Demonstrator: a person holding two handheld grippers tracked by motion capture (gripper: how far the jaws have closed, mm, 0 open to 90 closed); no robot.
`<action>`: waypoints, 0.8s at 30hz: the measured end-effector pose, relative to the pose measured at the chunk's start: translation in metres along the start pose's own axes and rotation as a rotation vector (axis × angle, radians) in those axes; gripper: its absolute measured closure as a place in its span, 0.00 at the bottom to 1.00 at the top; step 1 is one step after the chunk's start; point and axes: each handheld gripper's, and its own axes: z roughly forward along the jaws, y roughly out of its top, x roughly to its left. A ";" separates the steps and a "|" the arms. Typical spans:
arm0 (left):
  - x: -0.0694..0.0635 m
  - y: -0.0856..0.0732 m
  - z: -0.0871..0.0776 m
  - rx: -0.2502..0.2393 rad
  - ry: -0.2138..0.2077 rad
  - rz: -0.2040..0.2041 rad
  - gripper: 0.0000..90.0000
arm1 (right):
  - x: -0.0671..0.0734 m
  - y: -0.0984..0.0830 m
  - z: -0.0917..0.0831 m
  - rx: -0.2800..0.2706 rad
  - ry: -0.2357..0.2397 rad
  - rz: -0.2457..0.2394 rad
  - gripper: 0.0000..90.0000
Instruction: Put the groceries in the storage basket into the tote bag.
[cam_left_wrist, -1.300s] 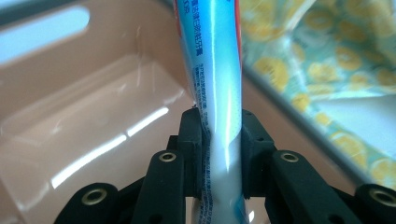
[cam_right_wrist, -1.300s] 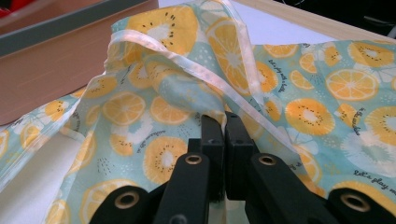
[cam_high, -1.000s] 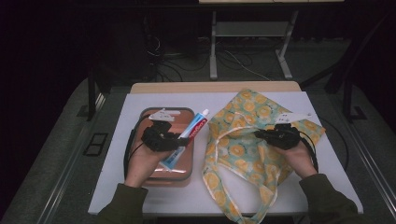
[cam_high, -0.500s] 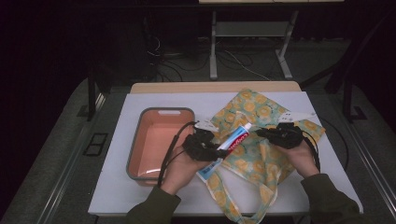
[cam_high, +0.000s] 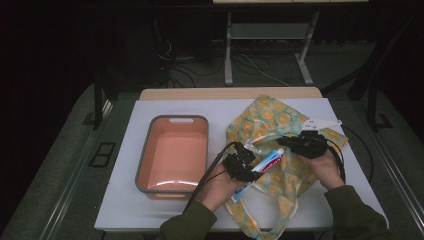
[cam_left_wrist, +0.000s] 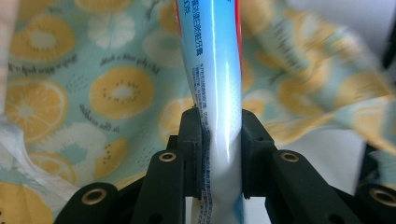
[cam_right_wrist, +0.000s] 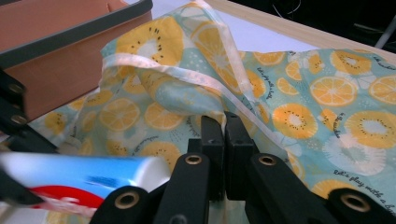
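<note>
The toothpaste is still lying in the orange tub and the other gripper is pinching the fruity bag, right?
Not quite. The toothpaste tube is clamped in the left gripper over the fruity bag, not in the orange tub; the high view shows it. The right gripper does pinch the bag.

The toothpaste tube (cam_left_wrist: 219, 84) between my black fingers (cam_left_wrist: 191, 140) is white and light blue, with a red stripe and small dark print. The cloth bag (cam_high: 280, 125) is pale mint green with yellow-orange citrus and kiwi slices and a cream trim. The basin (cam_high: 172, 157) is salmon pink with a grey rim. The tabletop (cam_high: 125, 200) is white.
</note>
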 end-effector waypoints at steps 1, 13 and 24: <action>0.002 0.000 0.004 0.014 0.004 -0.003 0.81 | 0.000 0.000 0.000 0.000 0.000 0.001 0.98; 0.017 0.003 0.032 -0.021 0.029 -0.028 0.73 | 0.001 -0.001 0.001 0.005 0.002 -0.004 0.98; -0.001 -0.017 0.011 -0.057 0.108 -0.022 0.39 | 0.002 -0.001 0.002 0.012 0.001 -0.008 0.98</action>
